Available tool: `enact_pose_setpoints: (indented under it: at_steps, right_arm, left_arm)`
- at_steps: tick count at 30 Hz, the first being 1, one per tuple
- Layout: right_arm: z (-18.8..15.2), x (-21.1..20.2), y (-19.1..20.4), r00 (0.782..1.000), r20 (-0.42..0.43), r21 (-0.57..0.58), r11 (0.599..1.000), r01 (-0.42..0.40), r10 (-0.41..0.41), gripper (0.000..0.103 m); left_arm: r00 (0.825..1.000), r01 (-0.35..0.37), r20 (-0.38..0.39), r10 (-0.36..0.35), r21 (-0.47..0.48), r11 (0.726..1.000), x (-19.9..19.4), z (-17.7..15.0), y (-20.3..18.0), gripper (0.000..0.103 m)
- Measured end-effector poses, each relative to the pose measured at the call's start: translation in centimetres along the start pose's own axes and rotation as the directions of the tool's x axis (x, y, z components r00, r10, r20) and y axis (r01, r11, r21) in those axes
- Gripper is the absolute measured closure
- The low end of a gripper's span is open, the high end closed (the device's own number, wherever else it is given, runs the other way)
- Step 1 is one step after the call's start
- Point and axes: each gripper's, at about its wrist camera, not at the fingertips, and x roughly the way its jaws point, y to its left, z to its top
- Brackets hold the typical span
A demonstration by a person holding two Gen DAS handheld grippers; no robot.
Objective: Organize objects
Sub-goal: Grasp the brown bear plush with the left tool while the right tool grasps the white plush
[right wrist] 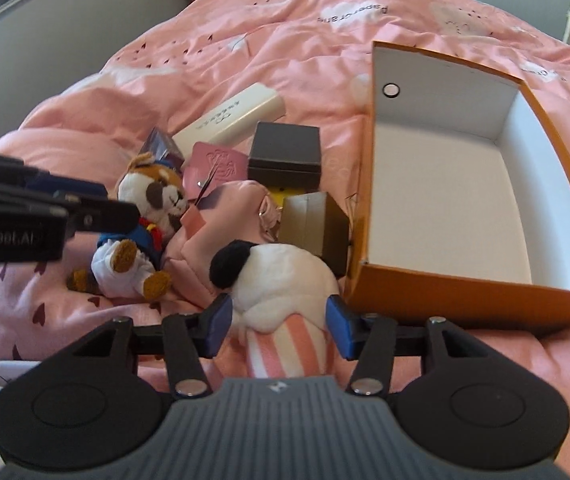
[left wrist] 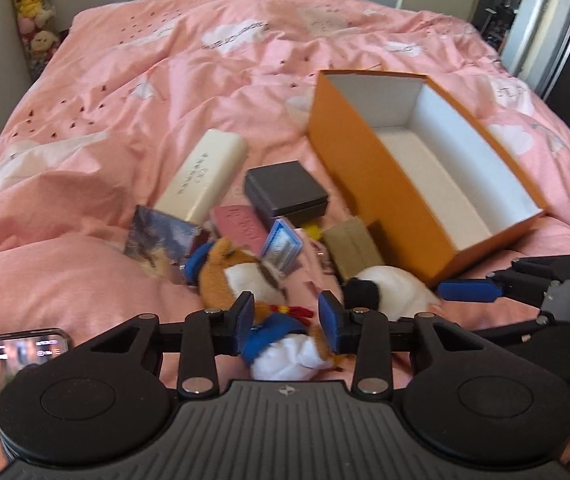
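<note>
On a pink duvet lies a heap of small things beside an open orange box (left wrist: 365, 184) (right wrist: 465, 300) with a white, empty inside. My left gripper (left wrist: 287, 318) is shut on a brown and white plush animal in a blue sailor suit (left wrist: 237, 276) (right wrist: 153, 200), its pads pressing the blue body. My right gripper (right wrist: 279, 322) is shut on a white plush with a black ear and pink-striped base (right wrist: 281, 276) (left wrist: 389, 288), just left of the box's near corner. Each gripper's fingers (left wrist: 469, 291) (right wrist: 85, 194) reach into the other's view.
The heap holds a long cream case (left wrist: 205, 176), a dark square box (left wrist: 285, 192), a pink embossed card (right wrist: 217, 164), a brown box (right wrist: 313, 220), a blue-rimmed clear case (left wrist: 283, 246) and a pink cloth (right wrist: 221, 232). A phone (left wrist: 25, 356) lies near left.
</note>
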Motion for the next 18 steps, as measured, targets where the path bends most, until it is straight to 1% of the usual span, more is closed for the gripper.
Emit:
enact_pose_setpoints:
  at_steps: [2,5,6,9,11,14,18]
  right_arm:
    - [0.2,0.6,0.4,1.0,-0.013,-0.027,1.0,0.011,-0.011,0.047]
    - [0.3,1.5,0.9,0.999,-0.025,-0.063,0.997,0.035,-0.037,0.038]
    - [0.4,1.8,1.1,0.998,-0.029,-0.075,0.996,0.046,-0.048,0.036]
    - [0.3,2.4,1.5,0.997,-0.032,-0.099,0.993,0.069,-0.072,0.032]
    - [0.3,2.8,1.5,0.996,-0.032,-0.099,0.992,0.079,-0.083,0.032]
    - [0.4,3.3,1.0,0.995,-0.032,-0.077,0.993,0.087,-0.09,0.032]
    - [0.2,3.8,0.8,0.995,-0.028,-0.064,0.993,0.096,-0.098,0.034]
  left_arm:
    - [0.999,-0.024,-0.04,0.023,-0.017,1.0,0.5,0.3,0.6,0.051]
    - [0.995,-0.032,-0.091,0.028,-0.037,0.999,1.7,0.6,1.4,0.044]
    - [0.994,-0.034,-0.106,0.028,-0.057,0.998,2.2,0.7,1.7,0.044]
    - [0.989,-0.006,-0.147,-0.015,-0.143,0.99,3.5,1.1,2.7,0.041]
    - [0.986,-0.005,-0.162,-0.026,-0.188,0.982,4.4,1.2,3.1,0.039]
    - [0.985,-0.015,-0.17,-0.024,-0.224,0.975,5.1,1.2,3.3,0.037]
    - [0.988,-0.023,-0.153,-0.016,-0.252,0.967,5.6,0.7,3.3,0.035]
